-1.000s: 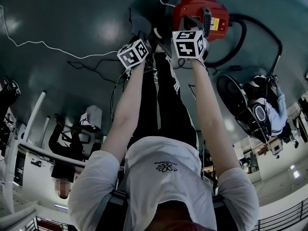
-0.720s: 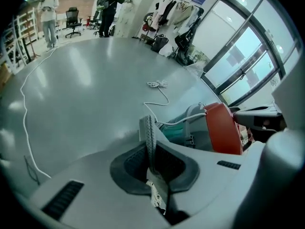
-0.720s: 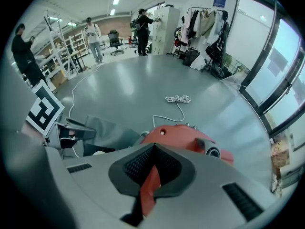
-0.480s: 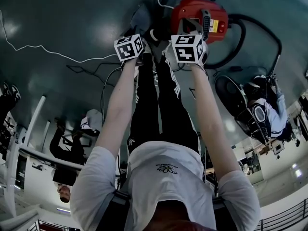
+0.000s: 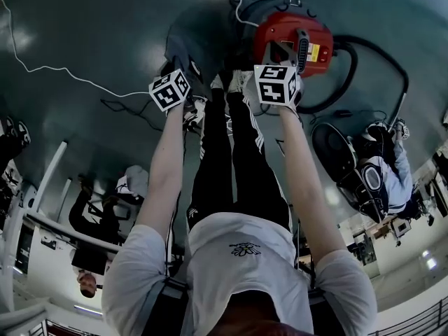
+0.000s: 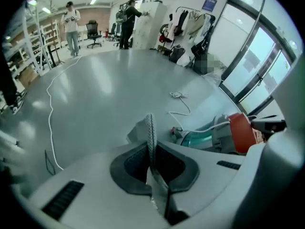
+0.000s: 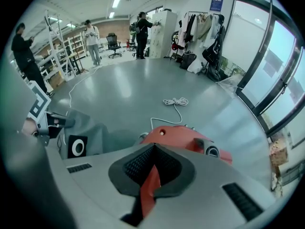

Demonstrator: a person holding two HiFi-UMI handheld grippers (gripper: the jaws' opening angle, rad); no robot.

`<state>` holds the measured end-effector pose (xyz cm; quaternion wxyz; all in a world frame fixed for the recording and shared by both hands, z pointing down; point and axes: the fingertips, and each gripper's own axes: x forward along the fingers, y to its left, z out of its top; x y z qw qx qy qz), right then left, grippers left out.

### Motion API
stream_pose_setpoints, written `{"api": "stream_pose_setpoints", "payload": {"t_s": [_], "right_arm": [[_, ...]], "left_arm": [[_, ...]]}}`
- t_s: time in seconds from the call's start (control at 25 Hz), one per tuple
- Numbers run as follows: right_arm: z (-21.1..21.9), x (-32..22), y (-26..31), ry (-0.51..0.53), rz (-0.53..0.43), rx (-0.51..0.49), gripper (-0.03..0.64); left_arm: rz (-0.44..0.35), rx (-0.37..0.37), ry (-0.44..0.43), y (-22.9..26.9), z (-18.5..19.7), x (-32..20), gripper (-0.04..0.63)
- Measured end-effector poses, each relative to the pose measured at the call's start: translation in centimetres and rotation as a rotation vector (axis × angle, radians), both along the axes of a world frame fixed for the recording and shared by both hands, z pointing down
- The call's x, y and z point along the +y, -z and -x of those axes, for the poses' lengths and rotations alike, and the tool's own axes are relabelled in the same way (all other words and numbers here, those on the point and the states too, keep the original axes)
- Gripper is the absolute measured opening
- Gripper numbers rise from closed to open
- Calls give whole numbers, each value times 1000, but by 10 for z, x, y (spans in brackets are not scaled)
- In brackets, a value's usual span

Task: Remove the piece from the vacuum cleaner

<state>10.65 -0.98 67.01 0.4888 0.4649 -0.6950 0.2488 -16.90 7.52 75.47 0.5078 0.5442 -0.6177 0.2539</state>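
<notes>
Your left gripper (image 6: 151, 162) is clamped on a thin edge of the grey piece (image 6: 148, 128), jaws pressed together on the fabric-like sheet. Your right gripper (image 7: 151, 168) is closed on a red lip of the vacuum (image 7: 183, 138).

The piece hangs just beside the vacuum, on your left. I cannot tell whether it has come fully clear of the body. Judging by that, the step in hand is the pull-away. Use the right gripper as the anchor so the vacuum does not slide. Draw the piece sideways and level rather than upward, so the thin edge does not slip from the pads. Mind the white cable (image 7: 175, 101) lying past the vacuum.

Underfoot, the floor (image 7: 143, 87) is smooth, grey and glossy, so the vacuum could skate easily on it. Farther off the room opens out, with shelving (image 7: 57, 56) along the left and people (image 7: 90, 39) standing at the far end. A coat rack (image 7: 202, 25) and tall glazing (image 7: 267, 66) are on the right.
</notes>
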Motion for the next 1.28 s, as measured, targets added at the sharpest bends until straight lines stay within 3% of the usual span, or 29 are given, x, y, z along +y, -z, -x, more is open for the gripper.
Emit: {"api": "stream_pose_setpoints", "payload": {"t_s": [0.12, 0.52, 0.76, 0.92, 1.12, 1.28], "right_arm": [[-1, 0, 1, -8, 13, 14, 11], [5, -13, 18, -27, 52, 29, 11], [37, -36, 125, 11, -85, -103, 11], [49, -46, 224, -42, -185, -249, 11], [12, -60, 368, -281, -365, -488, 11], [-6, -69, 458, -227, -510, -590, 11]], "left_arm": [[-77, -9, -11, 19, 6, -22, 15], [-226, -34, -16, 101, 10, -67, 15], [-381, -38, -41, 215, -5, -89, 15], [-557, -18, -37, 328, -24, -121, 15], [-732, -23, -102, 477, -42, -144, 15], [-871, 33, -75, 563, -57, -155, 15]]}}
